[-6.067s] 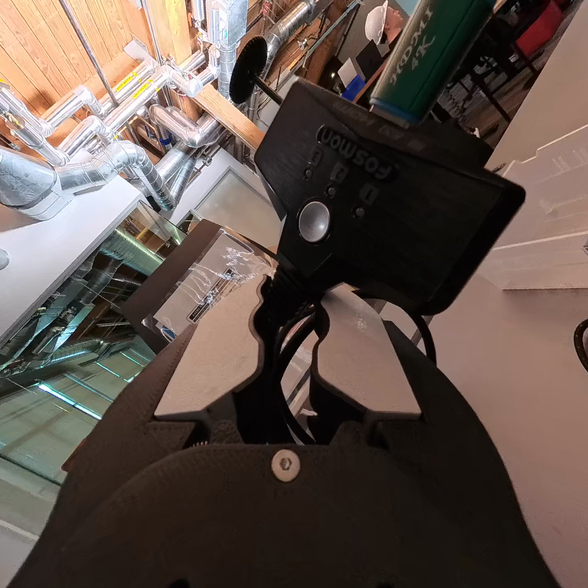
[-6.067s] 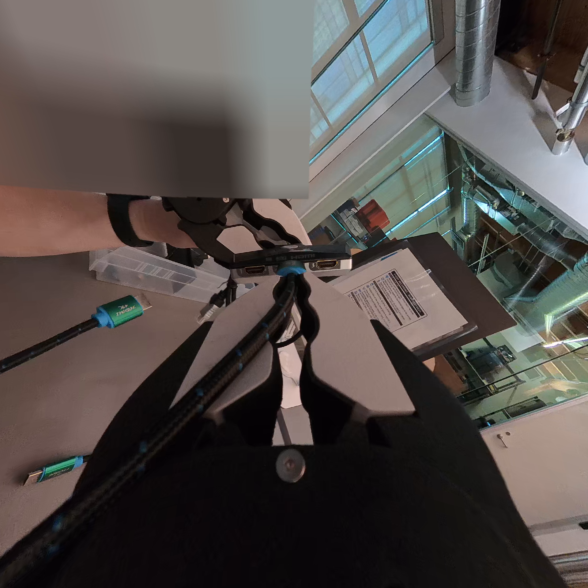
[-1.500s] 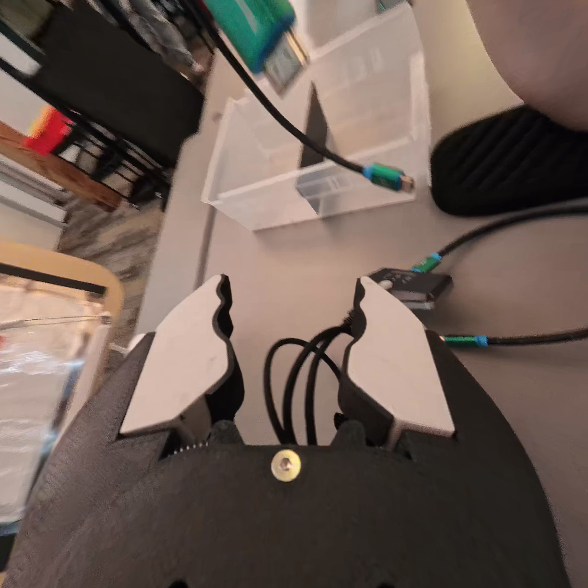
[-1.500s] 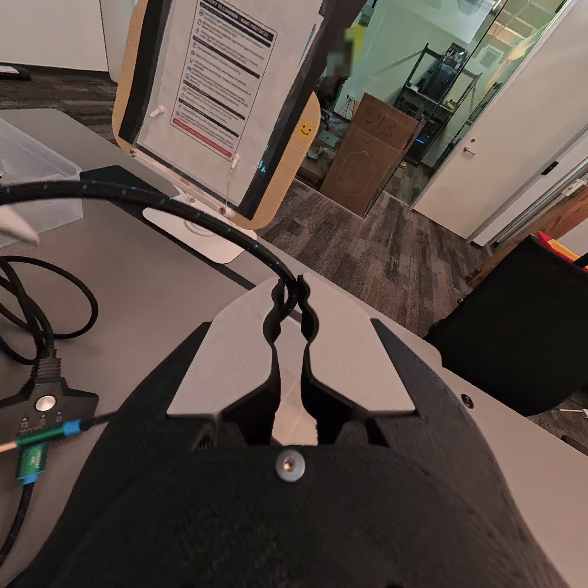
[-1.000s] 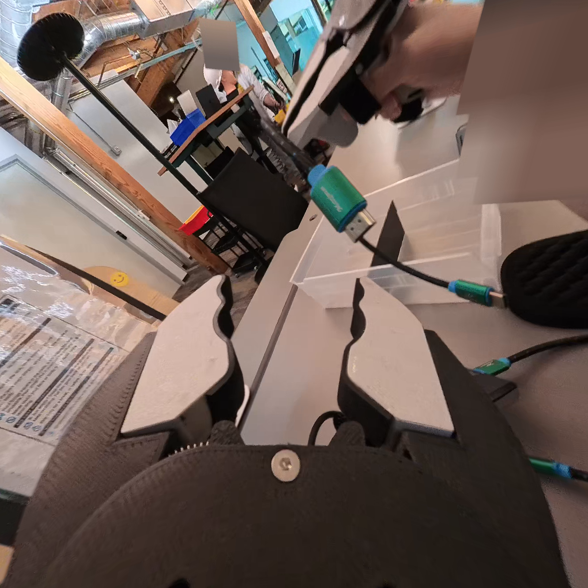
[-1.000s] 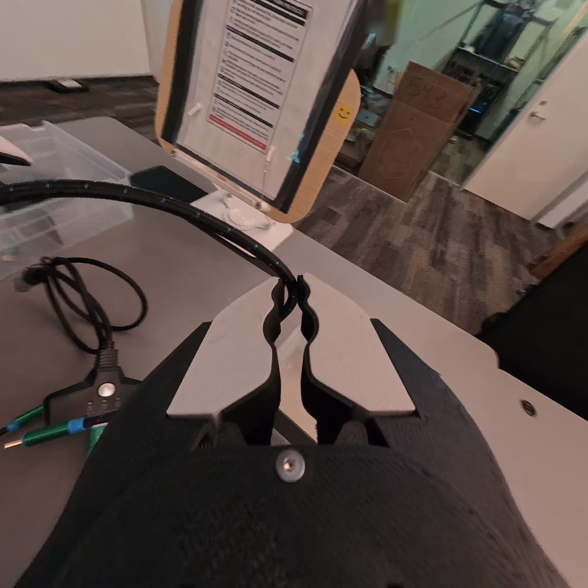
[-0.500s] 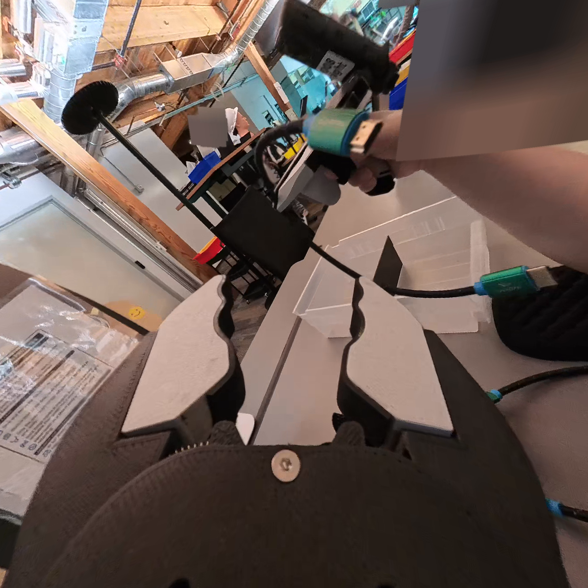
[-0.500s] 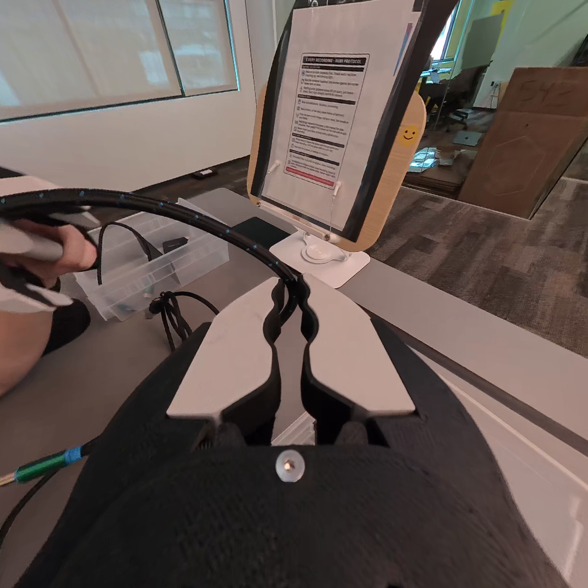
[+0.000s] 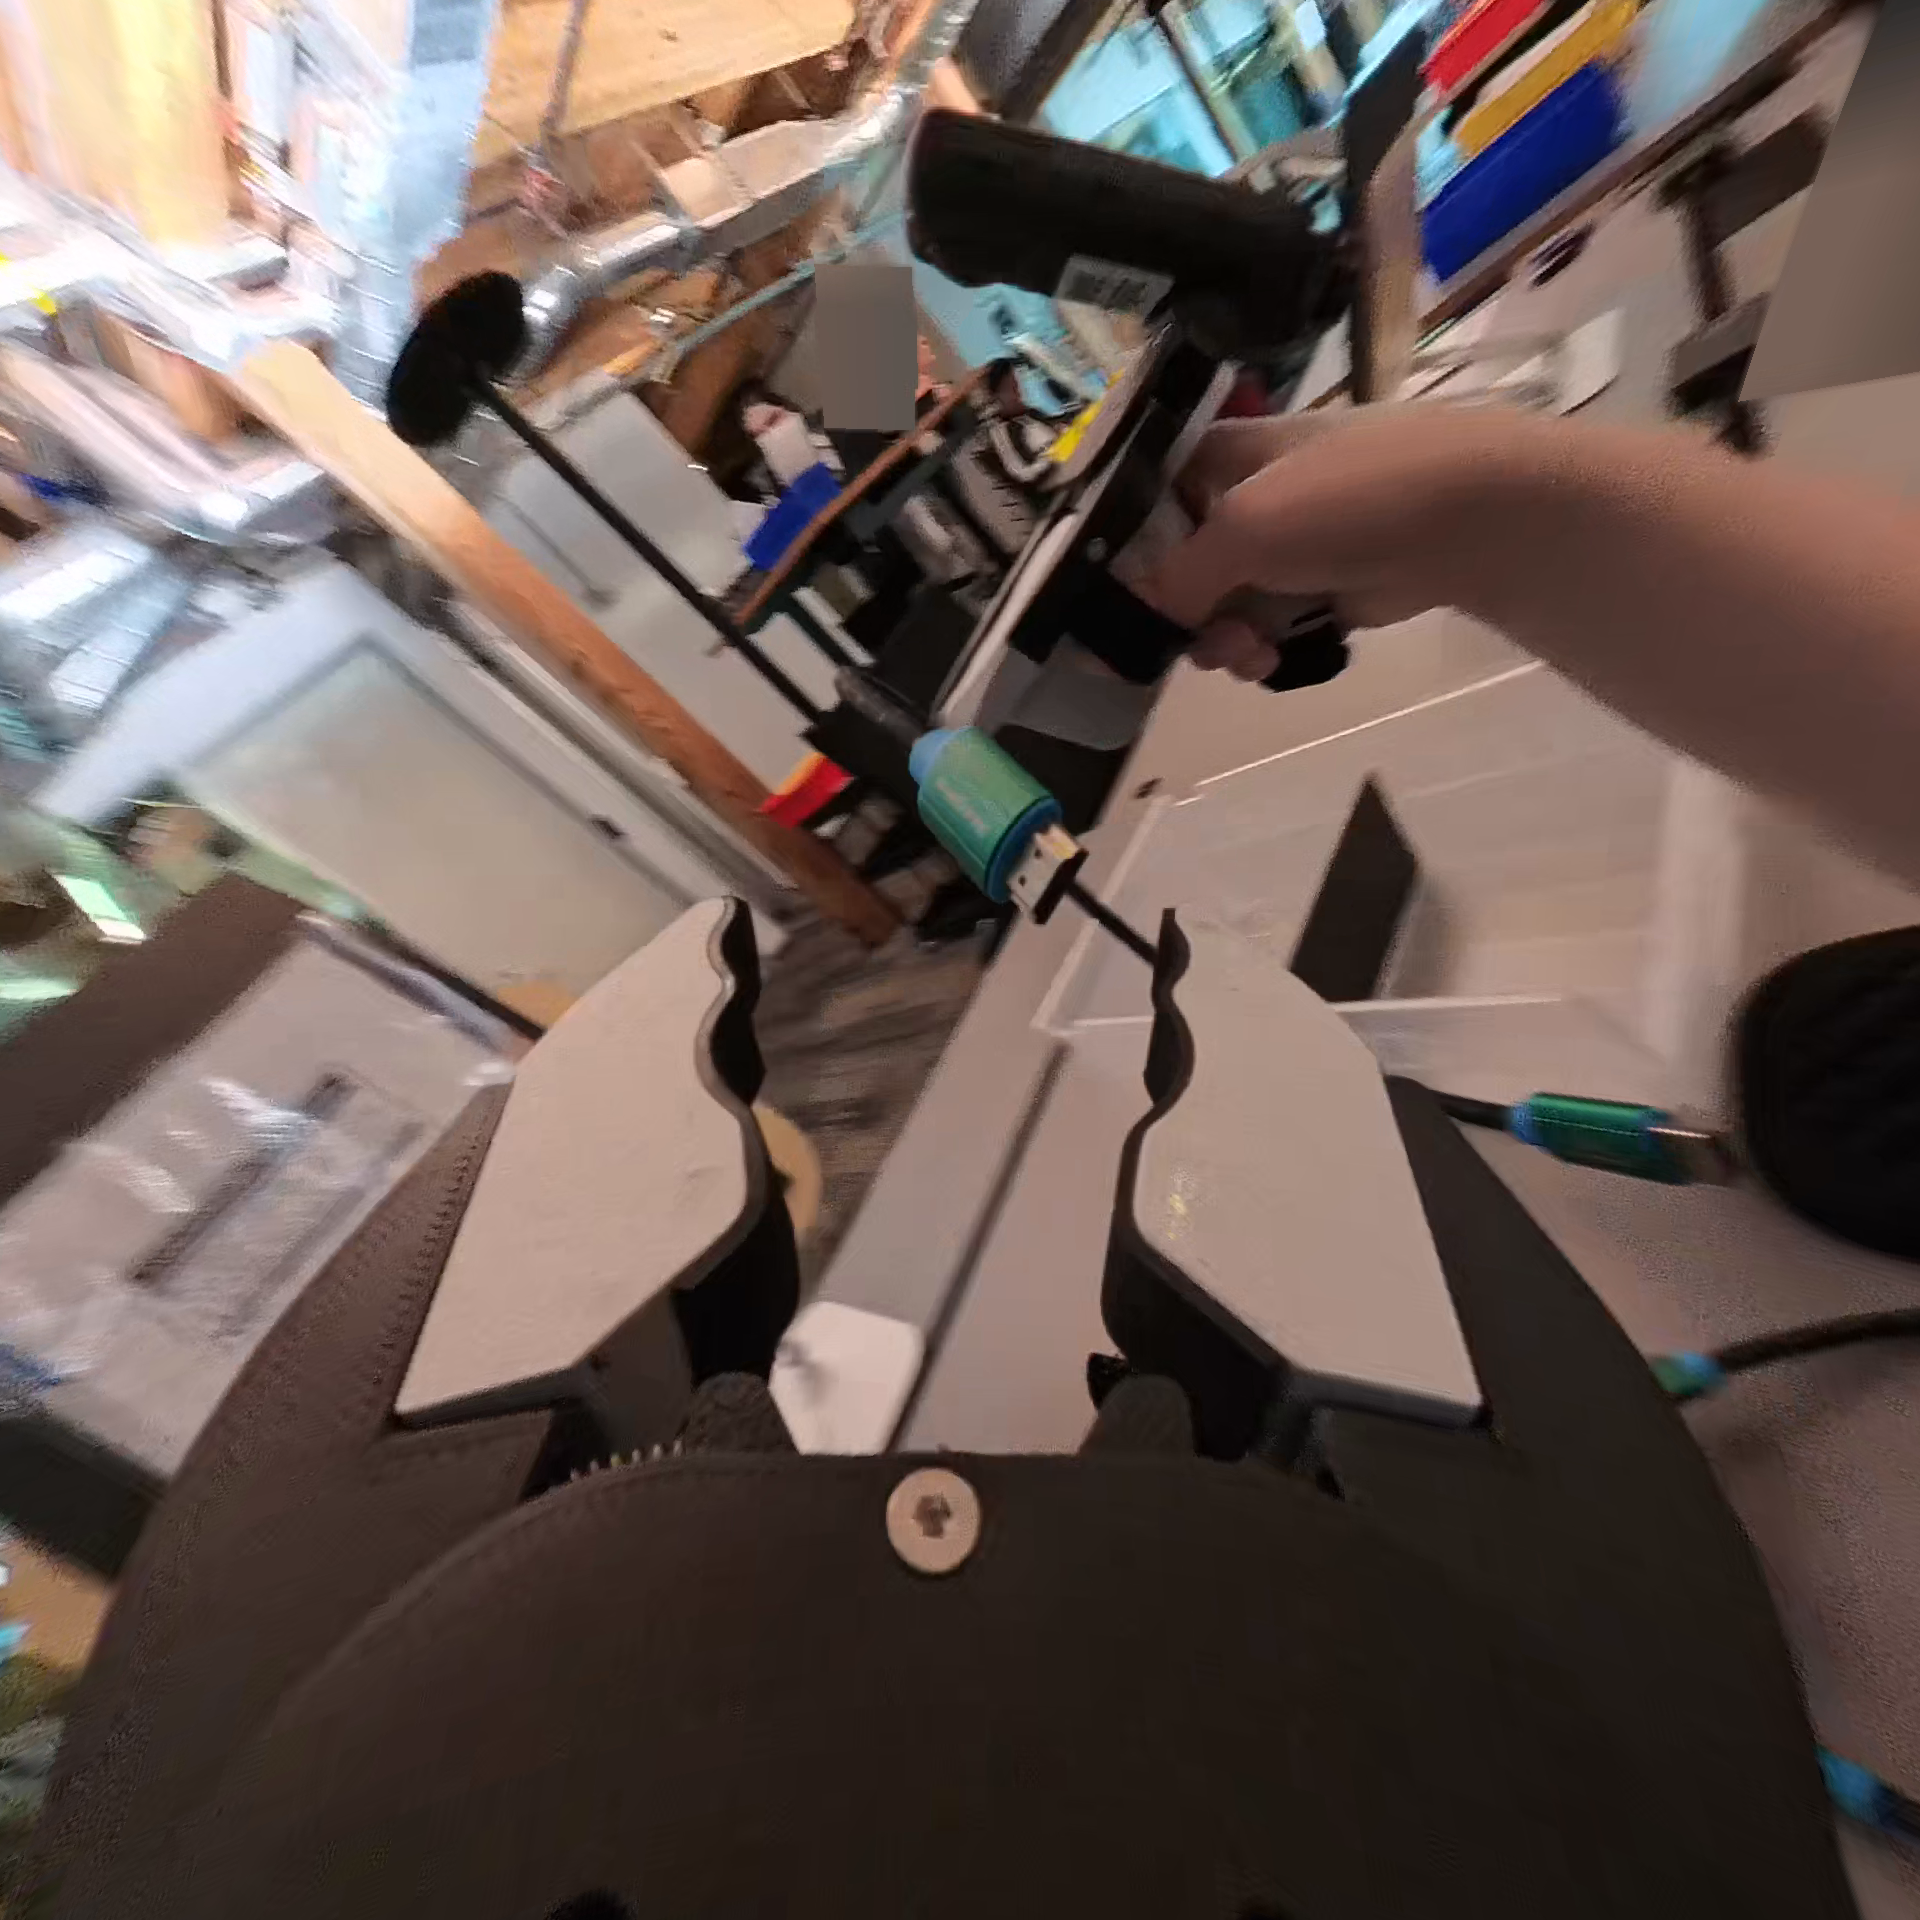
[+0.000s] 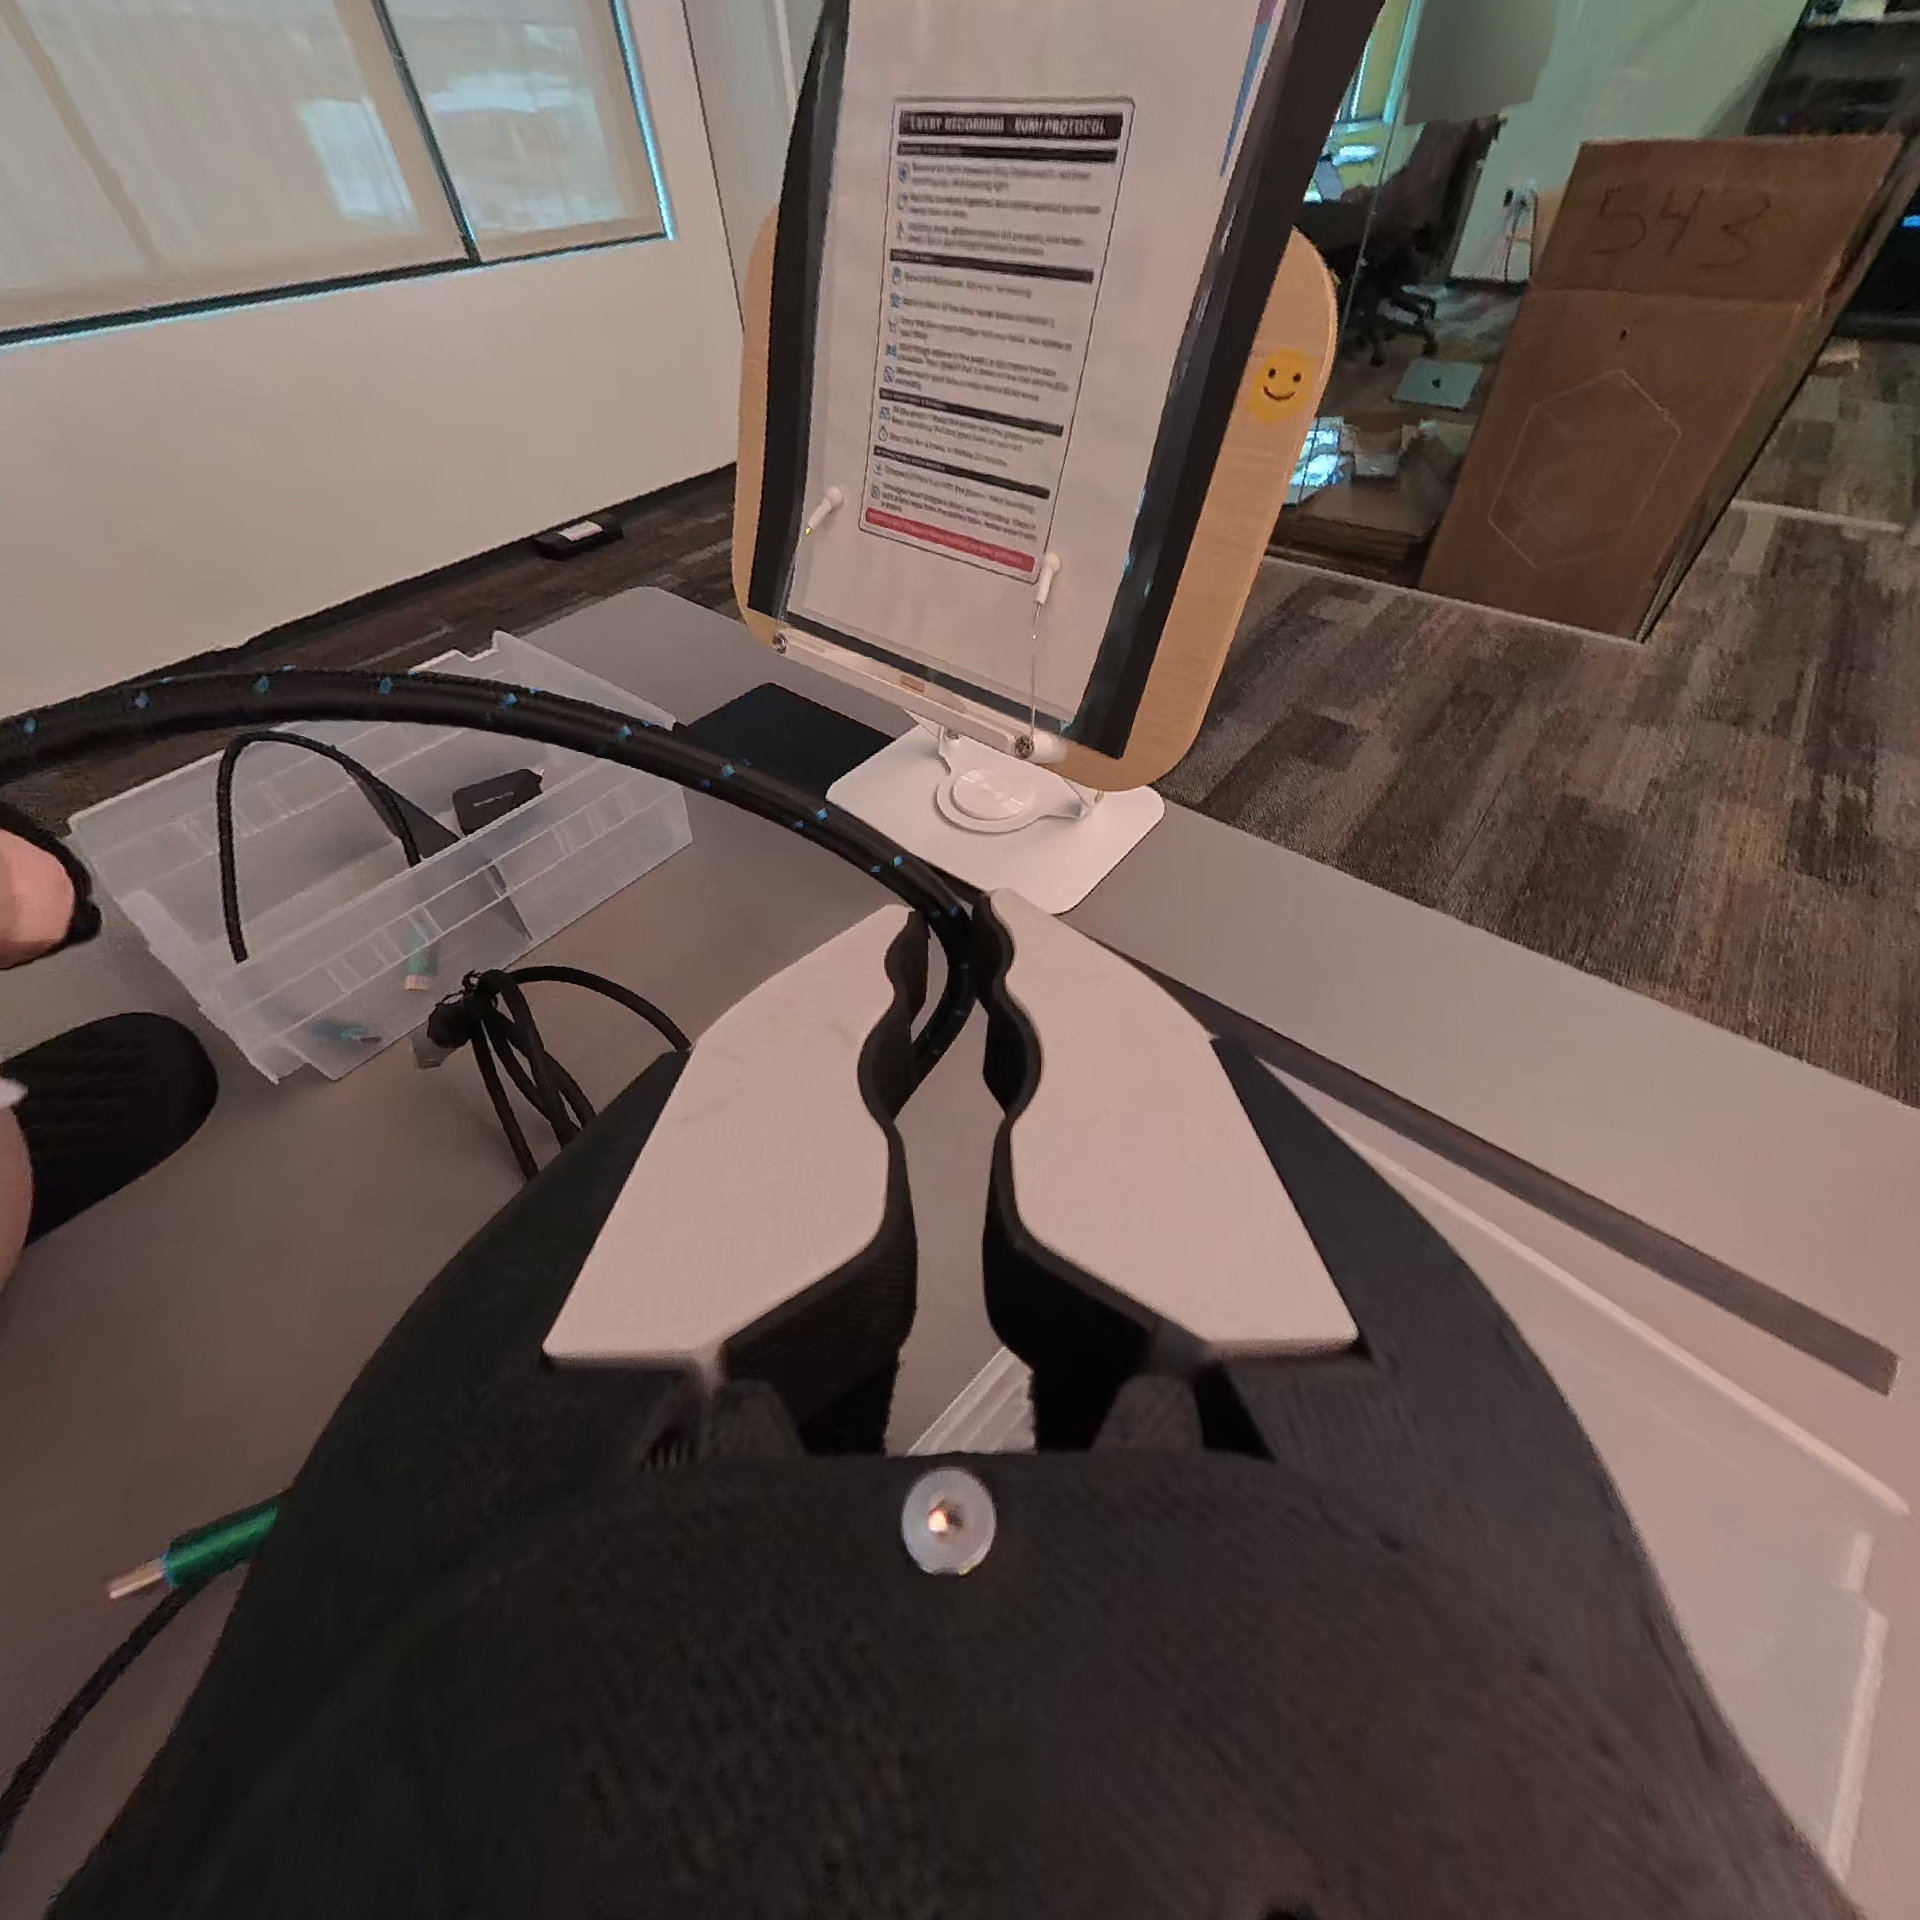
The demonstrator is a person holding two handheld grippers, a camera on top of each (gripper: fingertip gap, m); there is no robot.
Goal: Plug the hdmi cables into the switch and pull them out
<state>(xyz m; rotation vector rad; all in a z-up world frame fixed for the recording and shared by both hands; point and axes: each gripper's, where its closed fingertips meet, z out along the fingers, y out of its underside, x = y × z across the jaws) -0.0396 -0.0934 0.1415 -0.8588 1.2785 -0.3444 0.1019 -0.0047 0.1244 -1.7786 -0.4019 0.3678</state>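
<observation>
Two grippers are at work: the right gripper [image 10: 948, 935] is clamped on a black braided hdmi cable [image 10: 582, 717], whose green-and-blue plug [image 9: 982, 821] dangles free at twelve o'clock in the left wrist view. The left gripper [image 9: 951, 935] has its jaws apart and holds nothing. The pull-out step looks finished; next this cable likely wants laying down. No switch shows. At ten o'clock in the right wrist view, a clear plastic compartment box [image 10: 582, 862] holds a thin black cable [image 10: 312, 758] and a small black adapter [image 10: 497, 795].
</observation>
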